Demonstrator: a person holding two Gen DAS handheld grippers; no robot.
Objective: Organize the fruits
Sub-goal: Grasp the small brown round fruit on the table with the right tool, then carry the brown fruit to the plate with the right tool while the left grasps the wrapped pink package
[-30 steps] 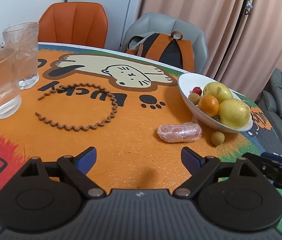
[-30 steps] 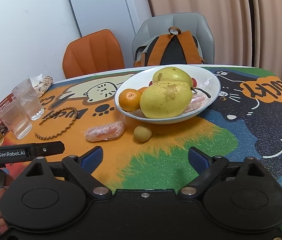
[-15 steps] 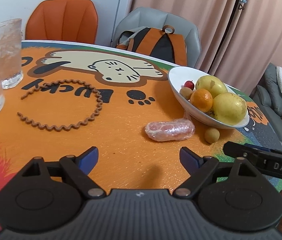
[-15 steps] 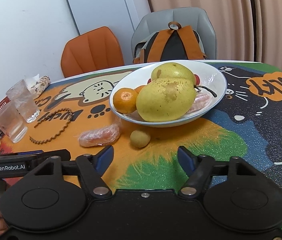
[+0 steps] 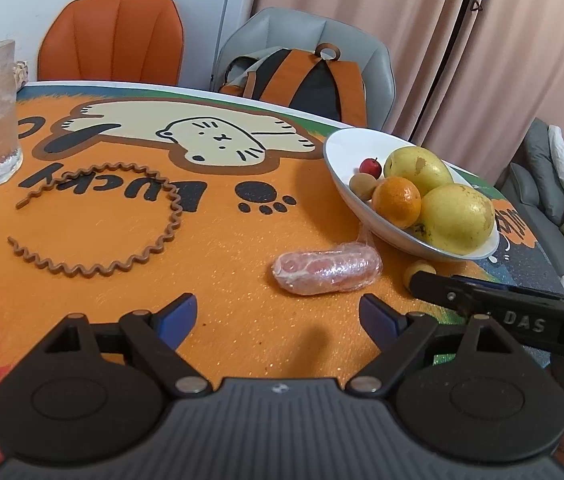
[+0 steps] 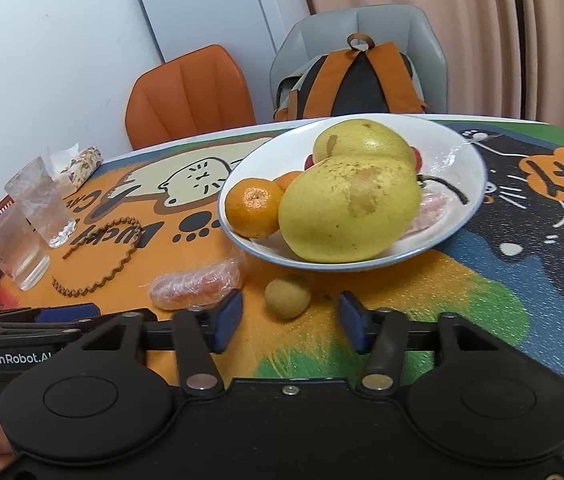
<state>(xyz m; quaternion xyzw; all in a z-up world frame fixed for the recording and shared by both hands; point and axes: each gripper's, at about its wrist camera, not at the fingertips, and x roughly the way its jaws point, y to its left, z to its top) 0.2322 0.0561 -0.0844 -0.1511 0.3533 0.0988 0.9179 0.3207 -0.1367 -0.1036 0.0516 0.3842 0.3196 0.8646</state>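
Observation:
A white bowl (image 6: 470, 188) (image 5: 342, 176) holds two big yellow fruits (image 6: 350, 208), an orange (image 6: 253, 210), a small red fruit (image 5: 370, 167) and a small brown one. On the table in front of the bowl lie a small tan round fruit (image 6: 286, 296) (image 5: 420, 270) and a plastic-wrapped pink fruit (image 6: 195, 286) (image 5: 326, 268). My right gripper (image 6: 290, 320) is closing; the tan fruit lies just ahead of its blue pads, untouched. My left gripper (image 5: 277, 316) stands open just short of the wrapped fruit, nothing between its fingers.
A brown wavy ring (image 5: 97, 220) lies left on the orange cat-print mat. Two drinking glasses (image 6: 29, 220) stand at the far left. An orange chair (image 5: 113, 36) and a grey chair with a backpack (image 5: 306, 76) stand behind the table.
My right gripper's jaws have narrowed a lot and it has moved closer to the tan fruit. My left gripper has moved nearer the wrapped fruit, still open.

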